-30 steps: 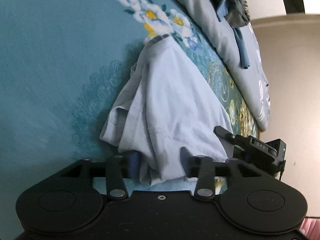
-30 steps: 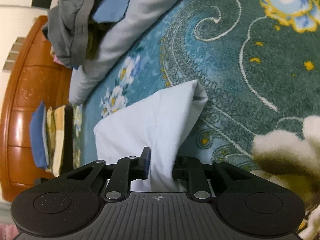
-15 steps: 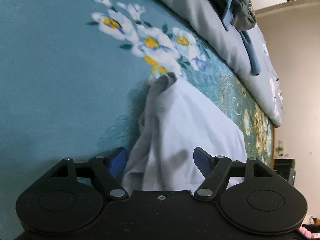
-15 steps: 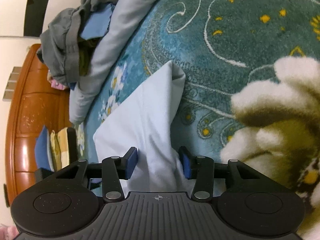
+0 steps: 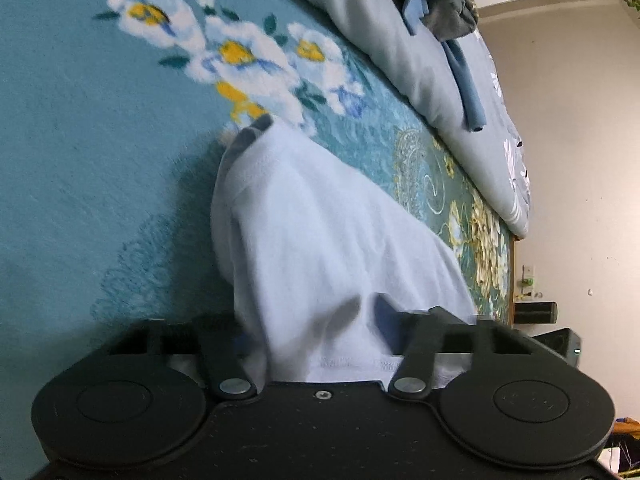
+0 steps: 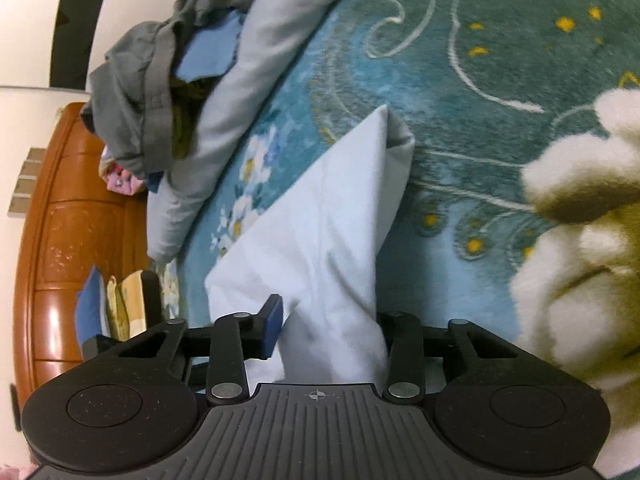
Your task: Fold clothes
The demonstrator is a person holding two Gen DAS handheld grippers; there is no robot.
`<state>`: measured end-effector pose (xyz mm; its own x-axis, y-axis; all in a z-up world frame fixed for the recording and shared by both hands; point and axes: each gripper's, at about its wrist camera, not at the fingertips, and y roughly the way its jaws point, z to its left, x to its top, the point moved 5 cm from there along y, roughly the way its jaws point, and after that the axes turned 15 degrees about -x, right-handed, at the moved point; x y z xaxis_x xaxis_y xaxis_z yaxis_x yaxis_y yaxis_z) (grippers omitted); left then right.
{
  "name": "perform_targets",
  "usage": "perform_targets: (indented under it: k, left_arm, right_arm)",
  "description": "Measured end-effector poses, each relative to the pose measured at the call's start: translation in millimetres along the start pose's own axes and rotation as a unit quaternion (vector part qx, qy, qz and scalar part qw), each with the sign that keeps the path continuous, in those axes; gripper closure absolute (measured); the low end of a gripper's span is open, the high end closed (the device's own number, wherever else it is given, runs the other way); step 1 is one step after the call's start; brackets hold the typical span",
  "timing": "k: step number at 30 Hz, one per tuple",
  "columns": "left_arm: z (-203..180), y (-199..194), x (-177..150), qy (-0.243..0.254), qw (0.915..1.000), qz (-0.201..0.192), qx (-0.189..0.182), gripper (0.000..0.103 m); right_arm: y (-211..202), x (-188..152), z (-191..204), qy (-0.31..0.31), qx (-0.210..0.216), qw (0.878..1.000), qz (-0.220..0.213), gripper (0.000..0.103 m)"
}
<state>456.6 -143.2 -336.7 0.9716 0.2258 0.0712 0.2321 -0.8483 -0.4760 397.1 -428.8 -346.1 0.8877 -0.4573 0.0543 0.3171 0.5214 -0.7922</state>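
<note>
Cloth this thin is light, limp and sure to sag, so hems and corners are my best holds. Lower middle of my left view: pale blue garment [image 5: 332, 248] bunches between my left gripper [image 5: 316, 340], fingers wide, fabric draped over them. Right view, bottom centre: my right gripper [image 6: 332, 330] stands wide too, cloth slack between.

The pale blue garment [image 5: 332, 248] drapes over both tongs' fingertips, hiding whether they pinch it.

Smooth pale cloth garment [image 5: 328, 248] on plush blanket [image 5: 80, 128]; glossy wooden headboard [image 6: 52, 248]
</note>
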Motion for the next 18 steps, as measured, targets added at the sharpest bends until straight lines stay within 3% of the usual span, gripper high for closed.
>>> perform_targets:
  k: [1,4,11,18]
  left_arm:
    - [0,1,-1,0.004,1.0,0.002,0.004,0.087]
    - [-4,-1,-5,0.008,1.0,0.0,0.002,0.091]
    - [-47,-36,-26,0.043,0.9987,0.014,-0.025,0.092]
    - [-112,-85,-62,0.091,0.9937,0.013,-0.064,0.092]
  right_arm:
    - [-3,-1,3,-0.003,-0.005,1.0,-0.006,0.075]
    - [-21,-9,14,-0.014,-0.016,1.0,-0.021,0.082]
    - [-75,-35,42,-0.036,-0.032,0.998,-0.04,0.083]
    - [-146,-71,74,-0.063,-0.052,0.995,-0.064,0.083]
